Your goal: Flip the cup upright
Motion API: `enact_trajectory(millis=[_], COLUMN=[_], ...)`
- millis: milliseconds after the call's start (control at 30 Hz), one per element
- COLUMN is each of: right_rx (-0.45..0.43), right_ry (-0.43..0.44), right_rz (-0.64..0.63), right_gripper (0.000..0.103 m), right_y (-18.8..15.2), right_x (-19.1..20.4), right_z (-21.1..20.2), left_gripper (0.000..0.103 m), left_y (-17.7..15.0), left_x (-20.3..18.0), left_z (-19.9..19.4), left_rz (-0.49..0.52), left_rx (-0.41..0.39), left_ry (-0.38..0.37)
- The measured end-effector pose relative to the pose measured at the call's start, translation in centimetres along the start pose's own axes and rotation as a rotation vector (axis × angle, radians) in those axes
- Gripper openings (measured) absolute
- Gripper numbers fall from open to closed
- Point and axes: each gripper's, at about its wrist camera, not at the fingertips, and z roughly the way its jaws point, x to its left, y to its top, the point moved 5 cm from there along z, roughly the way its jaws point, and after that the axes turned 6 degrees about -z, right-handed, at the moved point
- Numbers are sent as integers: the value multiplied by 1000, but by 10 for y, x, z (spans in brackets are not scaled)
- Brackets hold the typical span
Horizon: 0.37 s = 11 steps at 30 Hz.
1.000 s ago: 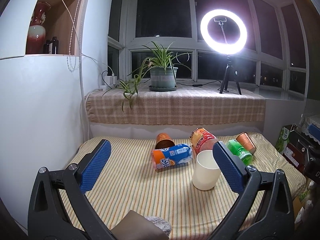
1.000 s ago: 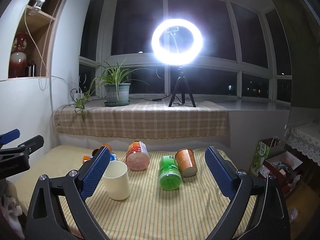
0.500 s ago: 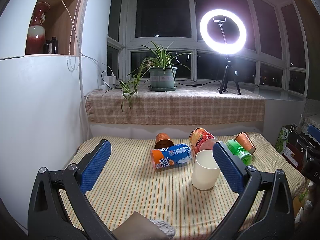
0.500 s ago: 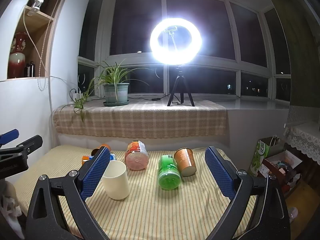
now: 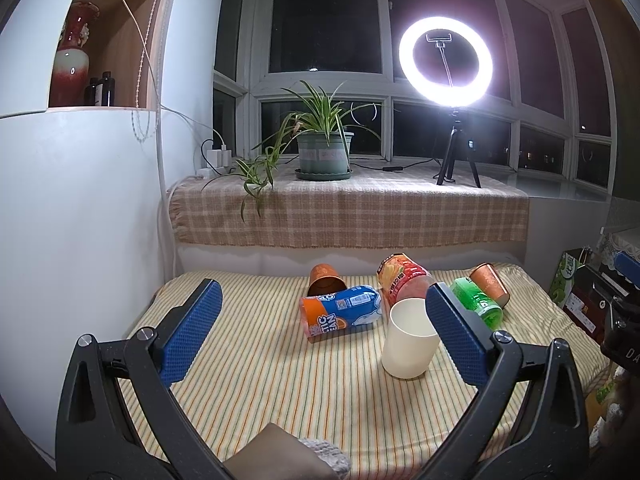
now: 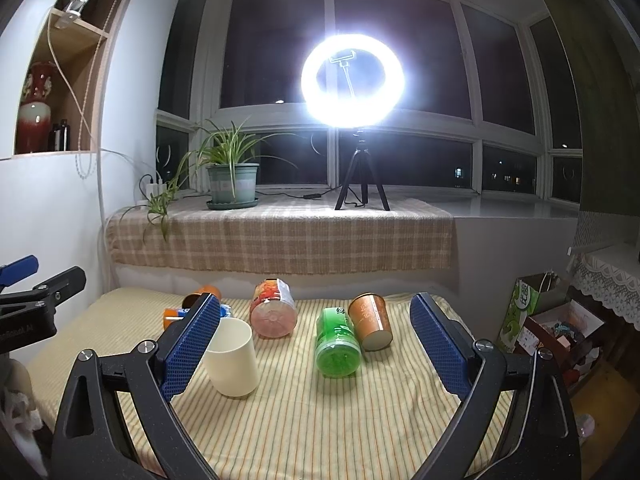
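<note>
A cream cup [image 5: 409,338] stands upright, mouth up, on the striped tablecloth [image 5: 260,364]; it also shows in the right wrist view [image 6: 233,356]. My left gripper [image 5: 322,334] is open and empty, held back from the cup, whose right side is behind the right finger. My right gripper [image 6: 316,350] is open and empty, with the cup behind its left finger [image 6: 192,344]. Two brown paper cups lie on their sides: one at the back [image 5: 325,278], one at the right [image 6: 370,322].
A blue and orange can [image 5: 342,314], a red and orange can [image 6: 274,312] and a green can [image 6: 336,344] lie on their sides. Behind is a checked sill [image 5: 348,212] with a potted plant [image 5: 324,152] and a ring light [image 5: 446,60]. Boxes [image 6: 552,320] stand at right.
Both views have shifted only slightly; the cup stays upright in place and both grippers stay open.
</note>
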Motion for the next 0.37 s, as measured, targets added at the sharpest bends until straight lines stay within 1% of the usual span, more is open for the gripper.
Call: enact_trajectory(millis=[367], right_rx=[4], right_ry=[1], right_rz=[0], right_gripper=[96], right_y=[-1], right_x=[0], right_z=[0], left_gripper=[103], left_y=[-3], left_x=[-4], left_z=[0], left_rz=[4], left_rx=[-4], left_ry=[9])
